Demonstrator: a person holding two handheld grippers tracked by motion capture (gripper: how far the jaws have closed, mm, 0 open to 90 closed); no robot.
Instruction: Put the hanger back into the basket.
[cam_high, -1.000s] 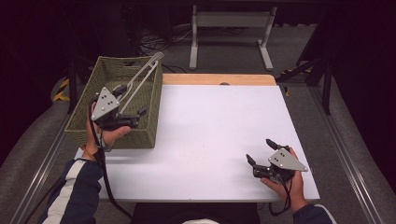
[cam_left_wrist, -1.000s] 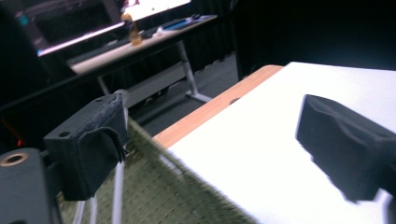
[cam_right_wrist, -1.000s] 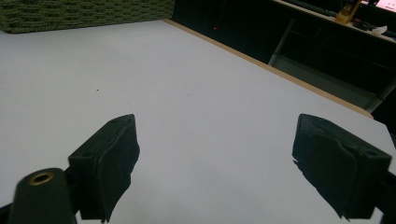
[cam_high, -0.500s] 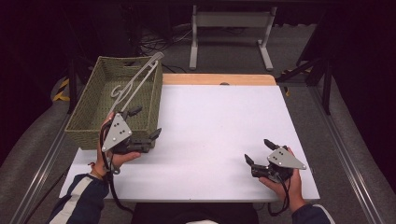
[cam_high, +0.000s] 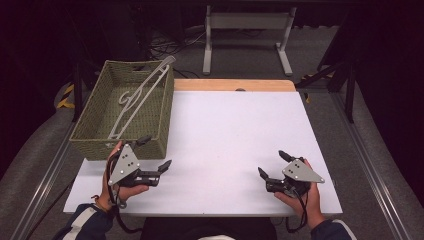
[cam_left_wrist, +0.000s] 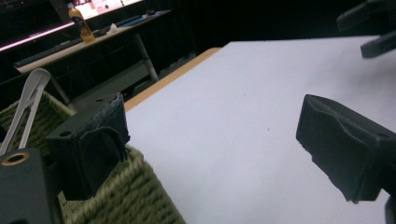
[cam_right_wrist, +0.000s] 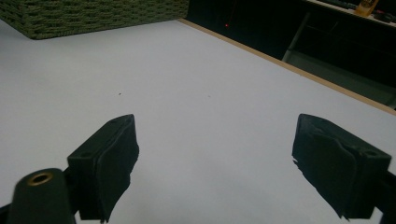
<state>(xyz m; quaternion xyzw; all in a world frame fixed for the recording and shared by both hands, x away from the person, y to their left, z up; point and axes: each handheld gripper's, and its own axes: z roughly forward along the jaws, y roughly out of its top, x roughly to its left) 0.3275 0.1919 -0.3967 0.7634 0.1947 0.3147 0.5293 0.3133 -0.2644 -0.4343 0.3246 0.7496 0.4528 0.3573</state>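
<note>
Woven basket (cam_high: 90, 131) holds one hanger (cam_high: 141, 94); two hand-held grippers (cam_high: 153, 154) (cam_high: 271, 164) gape, released.

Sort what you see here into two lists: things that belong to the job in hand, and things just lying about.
Part of the job:
- white hanger, lying in the basket
- green woven basket
- left gripper, jaws open
- right gripper, jaws open

Just lying about:
- orange bottle on the far desk
- white table frame on the floor

Hanger (cam_left_wrist: 29, 100) cut off by left edge; basket (cam_left_wrist: 135, 196) corner partly behind claw finger.
</note>
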